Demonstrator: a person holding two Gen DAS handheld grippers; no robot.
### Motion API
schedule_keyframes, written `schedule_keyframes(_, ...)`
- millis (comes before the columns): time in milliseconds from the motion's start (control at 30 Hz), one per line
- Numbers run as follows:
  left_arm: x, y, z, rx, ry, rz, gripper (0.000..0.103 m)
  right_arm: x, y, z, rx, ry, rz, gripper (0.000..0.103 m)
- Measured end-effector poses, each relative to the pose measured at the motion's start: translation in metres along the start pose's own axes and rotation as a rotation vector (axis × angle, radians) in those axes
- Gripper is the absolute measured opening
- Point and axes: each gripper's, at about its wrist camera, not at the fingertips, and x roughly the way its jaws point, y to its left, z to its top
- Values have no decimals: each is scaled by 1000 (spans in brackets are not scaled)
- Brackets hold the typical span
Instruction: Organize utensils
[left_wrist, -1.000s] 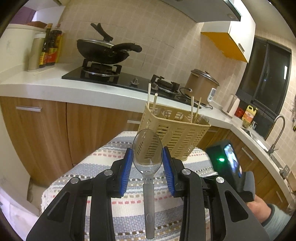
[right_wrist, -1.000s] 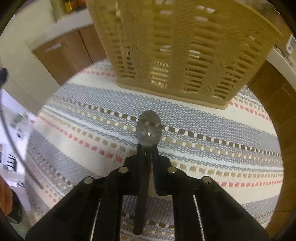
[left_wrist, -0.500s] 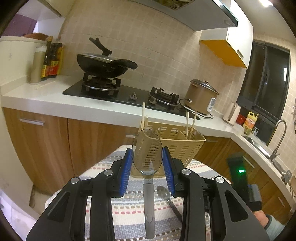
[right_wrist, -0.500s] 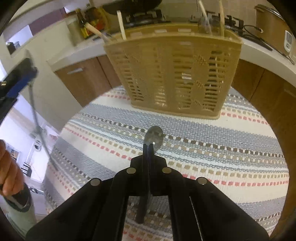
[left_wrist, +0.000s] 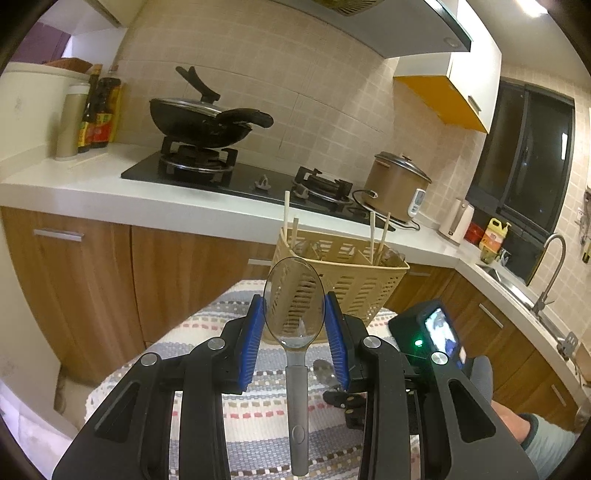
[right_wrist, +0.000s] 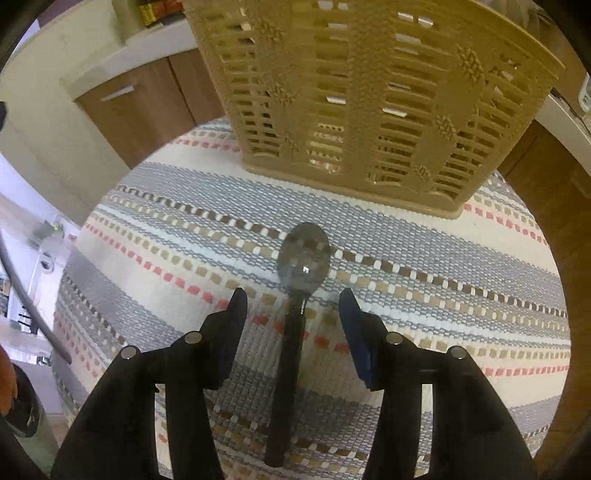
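My left gripper (left_wrist: 294, 317) is shut on a clear plastic spoon (left_wrist: 294, 301) with a grey handle, held upright above the striped cloth. A tan slotted utensil basket (left_wrist: 345, 275) stands beyond it, holding several chopsticks (left_wrist: 286, 216). My right gripper (right_wrist: 293, 317) is open, its fingers either side of a dark-handled metal spoon (right_wrist: 303, 256) that lies flat on the cloth just in front of the basket (right_wrist: 373, 96). That spoon's bowl (left_wrist: 325, 369) and the right gripper's body (left_wrist: 434, 332) also show in the left wrist view.
The striped woven cloth (right_wrist: 424, 258) covers a small round table. Behind it run a white counter (left_wrist: 110, 188) with a gas hob and black wok (left_wrist: 201, 122), a rice cooker (left_wrist: 397, 184), bottles (left_wrist: 98, 114), wooden cabinets and a sink tap (left_wrist: 550, 266).
My right gripper has opened and let go of the metal spoon, which now lies on the cloth; it has also come closer to the basket. The left gripper still holds the clear spoon.
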Motion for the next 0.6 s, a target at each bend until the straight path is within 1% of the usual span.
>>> schedule_keyframes(33, 0, 1, -1, -3, 1, 0, 31, 3, 6, 1, -16, -8, -33, 41)
schedule_keyframes(67, 1, 2, -2, -5, 3, 0, 31, 5, 12, 2, -43, -13, -84, 30)
schedule_keyframes(100, 2, 3, -2, -8, 7, -1, 31, 8, 17, 4, -59, -10, -76, 17)
schedule_keyframes(133, 2, 3, -3, -9, 9, -2, 31, 9, 21, 4, -71, -4, -55, 11)
schedule_keyframes(233, 2, 2, -4, -2, 9, -5, 31, 12, 27, 4, -93, -10, -75, 9)
schedule_keyframes(300, 0, 2, -4, 4, 6, -4, 31, 12, 23, 2, -71, -11, -41, 9)
schedule_keyframes(367, -1, 2, -3, 5, 4, -2, 31, 8, 15, -2, -45, -20, 28, 9)
schedule_keyframes(400, -1, 2, -3, 2, 5, -2, 31, 3, 13, -5, -37, -37, 60, 9)
schedule_keyframes(600, -3, 0, 1, 4, -4, 8, 31, -33, 6, -21, -17, -148, 146, 9)
